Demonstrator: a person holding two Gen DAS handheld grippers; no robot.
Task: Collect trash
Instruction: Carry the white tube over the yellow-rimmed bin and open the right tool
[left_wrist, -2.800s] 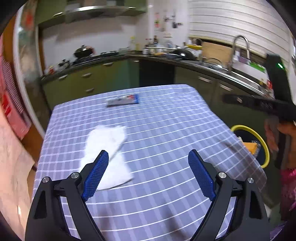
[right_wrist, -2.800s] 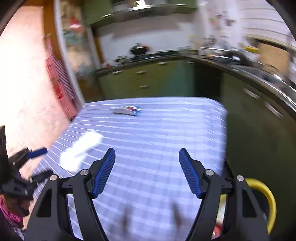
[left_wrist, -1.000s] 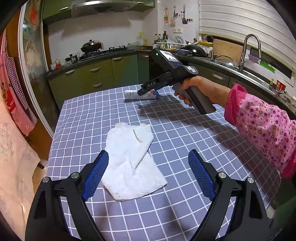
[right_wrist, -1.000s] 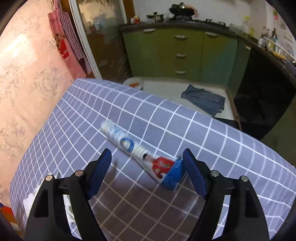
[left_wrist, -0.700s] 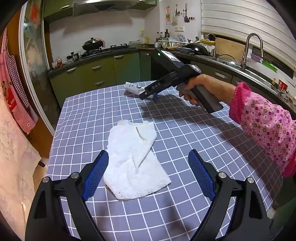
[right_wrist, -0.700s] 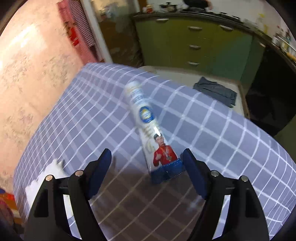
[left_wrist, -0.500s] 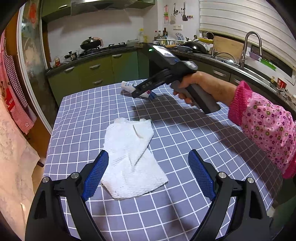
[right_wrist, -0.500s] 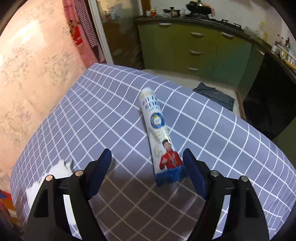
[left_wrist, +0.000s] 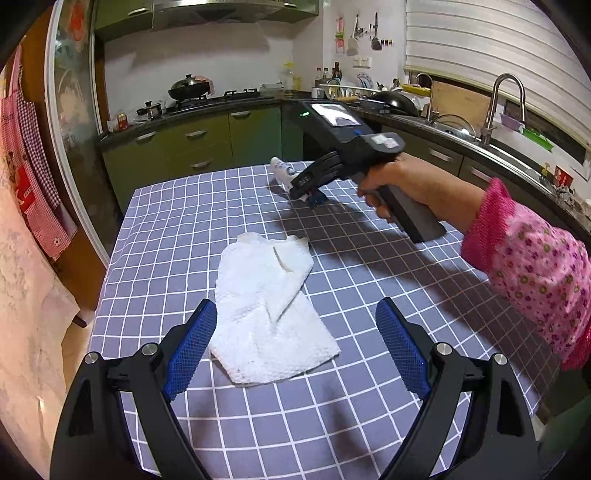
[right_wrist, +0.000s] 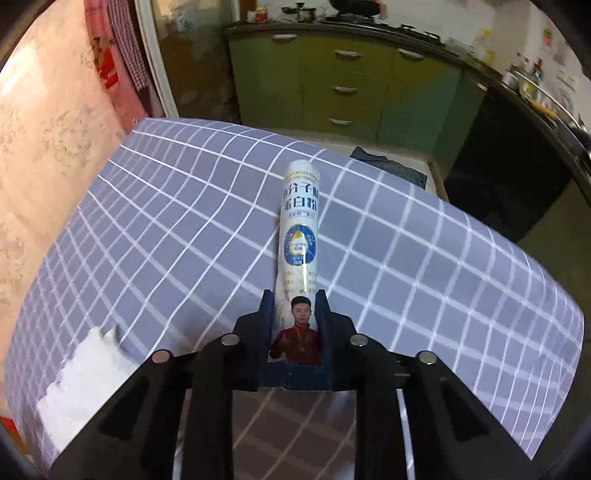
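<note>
Our right hand-held gripper (right_wrist: 294, 310) is closing on the near end of the printed packet tube (right_wrist: 300, 236), its pads already against both sides; we take it lengthwise, likely so the flattened end gives a firm pinch. The tube lies at the far side of the counter (right_wrist: 166, 206). The right hand (left_wrist: 399, 184) reaches out, angled steeply down. Our left hand-held gripper (left_wrist: 295, 350) hangs wide and empty over the crumpled white paper towel (left_wrist: 269, 306), probably next to collect.
</note>
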